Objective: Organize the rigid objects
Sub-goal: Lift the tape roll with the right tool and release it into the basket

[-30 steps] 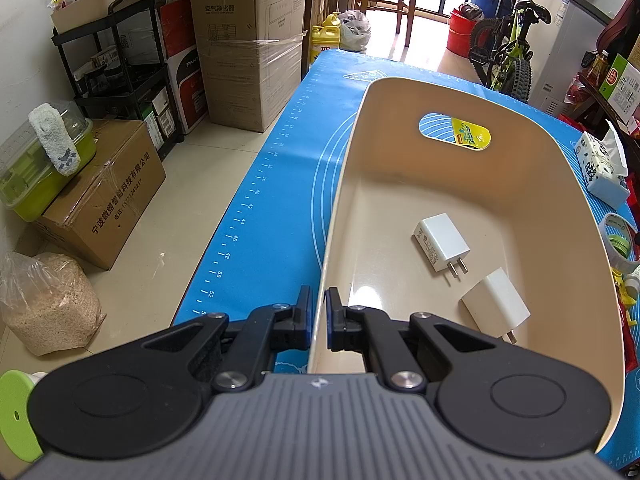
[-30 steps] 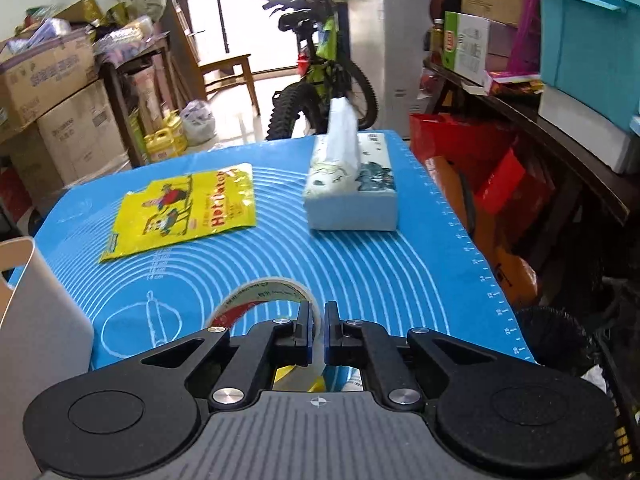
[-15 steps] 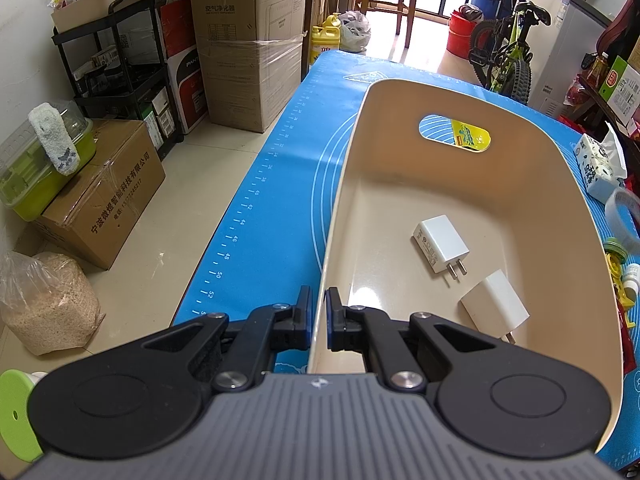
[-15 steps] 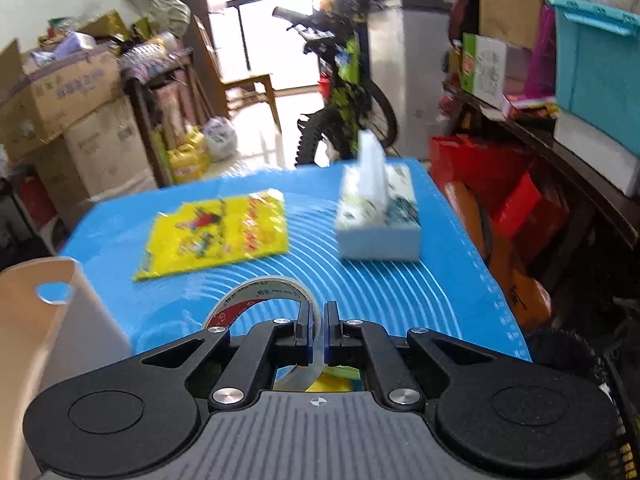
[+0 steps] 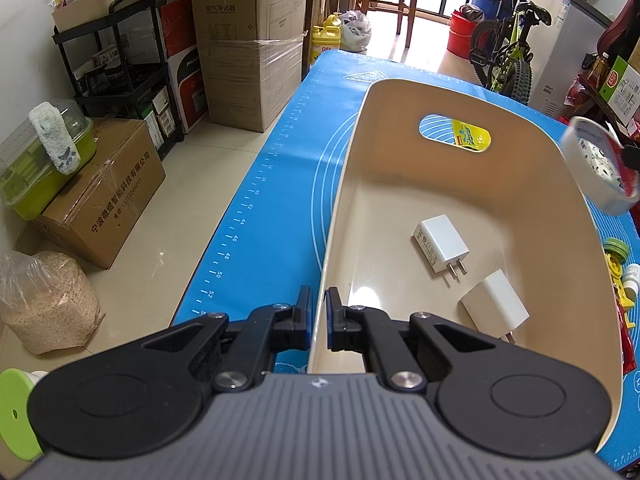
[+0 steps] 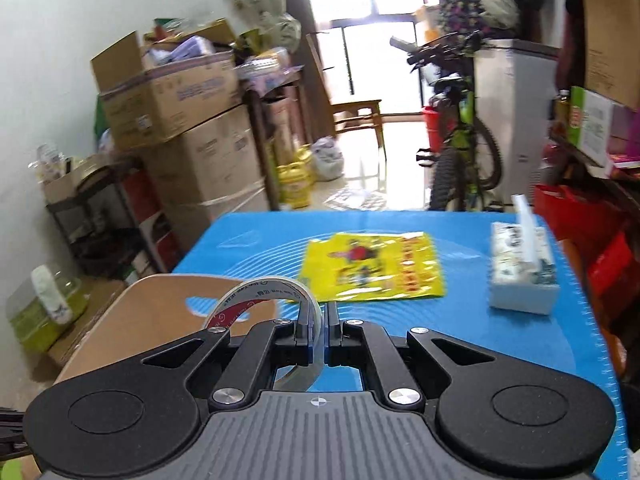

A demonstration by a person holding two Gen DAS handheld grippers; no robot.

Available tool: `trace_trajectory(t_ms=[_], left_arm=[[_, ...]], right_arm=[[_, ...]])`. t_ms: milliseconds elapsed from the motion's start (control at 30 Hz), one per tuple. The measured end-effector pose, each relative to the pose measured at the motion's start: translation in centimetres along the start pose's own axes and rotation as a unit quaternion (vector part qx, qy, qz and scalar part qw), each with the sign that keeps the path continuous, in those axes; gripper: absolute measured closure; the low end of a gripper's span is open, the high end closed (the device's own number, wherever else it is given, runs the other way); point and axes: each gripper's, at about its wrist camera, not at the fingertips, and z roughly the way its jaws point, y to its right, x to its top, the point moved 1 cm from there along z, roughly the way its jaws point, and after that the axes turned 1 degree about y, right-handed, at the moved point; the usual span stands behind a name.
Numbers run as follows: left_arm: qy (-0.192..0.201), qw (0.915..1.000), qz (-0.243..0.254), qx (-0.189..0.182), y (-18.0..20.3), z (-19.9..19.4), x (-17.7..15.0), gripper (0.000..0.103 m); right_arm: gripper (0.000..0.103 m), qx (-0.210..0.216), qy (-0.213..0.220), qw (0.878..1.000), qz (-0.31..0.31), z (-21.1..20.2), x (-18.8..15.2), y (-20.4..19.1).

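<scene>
1. While your left gripper (image 5: 318, 316) clamps the bin (image 5: 348, 184) wall at 6 o'clock, two chargers (image 5: 440, 244) lie inside.
2. Your right gripper (image 6: 319, 330) pinches the tape (image 6: 256, 300), bin at 9 o'clock.

I am in a cluttered home storage room. Stacked cardboard boxes (image 5: 248, 52) line the wall beside a black shelf rack (image 5: 116, 64), a bicycle (image 5: 508, 52) leans near a white freezer (image 5: 568, 40), a wooden chair (image 5: 392, 8) stands by the bright balcony door, and my desk (image 5: 276, 200) wears a blue baking mat.
</scene>
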Motion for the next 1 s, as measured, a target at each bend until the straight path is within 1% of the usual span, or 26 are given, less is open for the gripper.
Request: trace_trajectory(t_ms=[233, 333, 467, 567, 667, 800, 1000], left_arm=[[-0.001, 1.0, -0.001, 0.0, 0.1, 0.0, 0.1, 0.095], [-0.001, 1.0, -0.001, -0.001, 0.2, 0.0, 0.1, 0.095], [-0.001, 1.0, -0.001, 0.0, 0.3, 0.0, 0.1, 0.095], [-0.001, 1.0, -0.003, -0.002, 0.3, 0.0, 0.1, 0.095], [-0.002, 1.0, -0.003, -0.003, 0.1, -0.1, 0.1, 0.095], [-0.001, 1.0, -0.002, -0.002, 0.1, -0.1, 0.1, 0.095], [-0.001, 1.0, -0.002, -0.002, 0.1, -0.1, 0.1, 0.095]], right_arm=[[0.087, 0.025, -0.018, 0.999, -0.031, 1.3, -1.5, -4.2], [0.087, 0.034, -0.036, 0.998, -0.048, 2.1, -2.4, -5.9], [0.087, 0.037, -0.058, 0.994, -0.084, 2.8, -3.7, -8.1], [0.087, 0.039, -0.079, 0.991, -0.099, 3.3, -4.5, -9.1], [0.087, 0.037, -0.092, 0.989, -0.113, 3.6, -5.1, -9.7], [0.087, 0.034, -0.108, 0.987, -0.114, 3.9, -5.7, -9.8], [0.085, 0.04, -0.117, 0.985, -0.118, 4.1, -6.0, -9.7]])
